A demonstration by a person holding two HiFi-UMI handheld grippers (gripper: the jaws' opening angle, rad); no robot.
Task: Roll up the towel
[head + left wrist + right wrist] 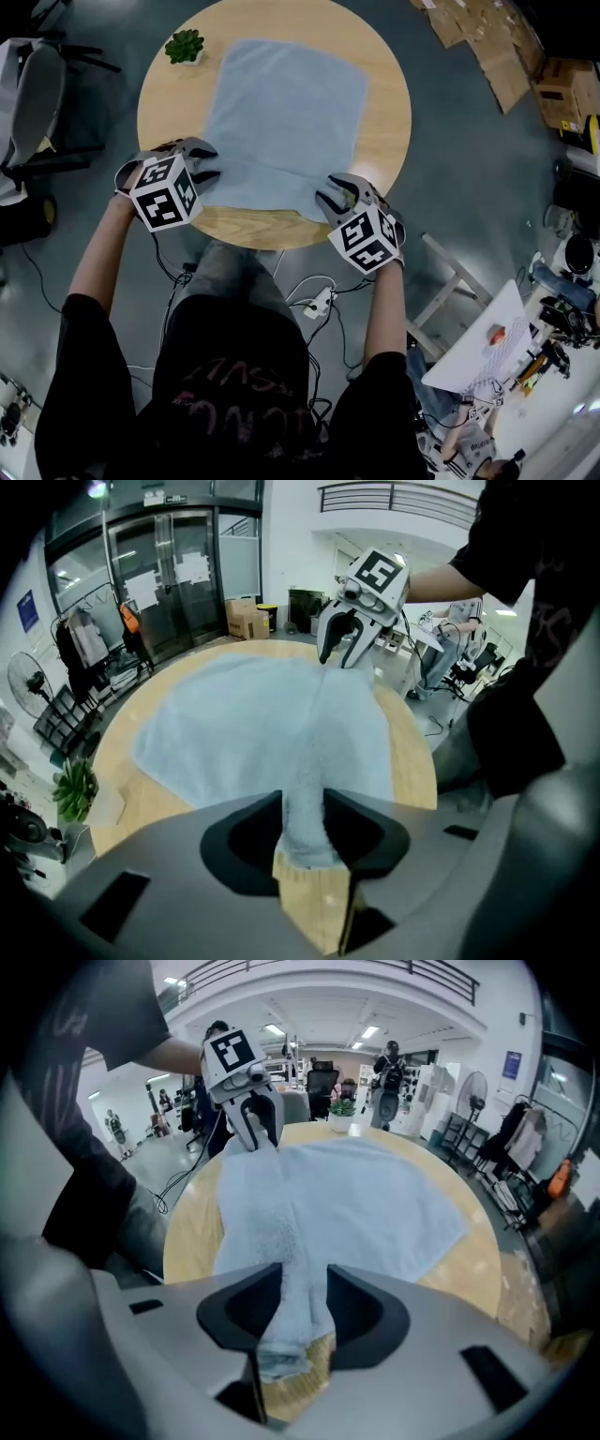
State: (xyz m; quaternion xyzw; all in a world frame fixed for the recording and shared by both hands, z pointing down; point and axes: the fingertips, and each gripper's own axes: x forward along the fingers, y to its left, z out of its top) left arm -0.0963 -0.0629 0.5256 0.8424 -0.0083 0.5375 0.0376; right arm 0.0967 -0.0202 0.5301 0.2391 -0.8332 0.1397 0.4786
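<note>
The towel (pixel 281 112) is spread flat over the round table (pixel 389 89). Only its near edge is gathered into a low ridge, which is judged to be the start of the roll. That ridge is flanked at one end by the left gripper (pixel 202 161) and at the other by the right gripper (pixel 337 192), presumably so that both ends can be turned over evenly. Each pair of jaws is seen partly spread, and the bunched edge lies between the pads without being visibly squeezed. How much cloth lies unrolled beyond the ridge is given best by the head view. The cloth between the jaws, and the ridge running across to the opposite gripper, is shown clearly only by the two gripper views.
</note>
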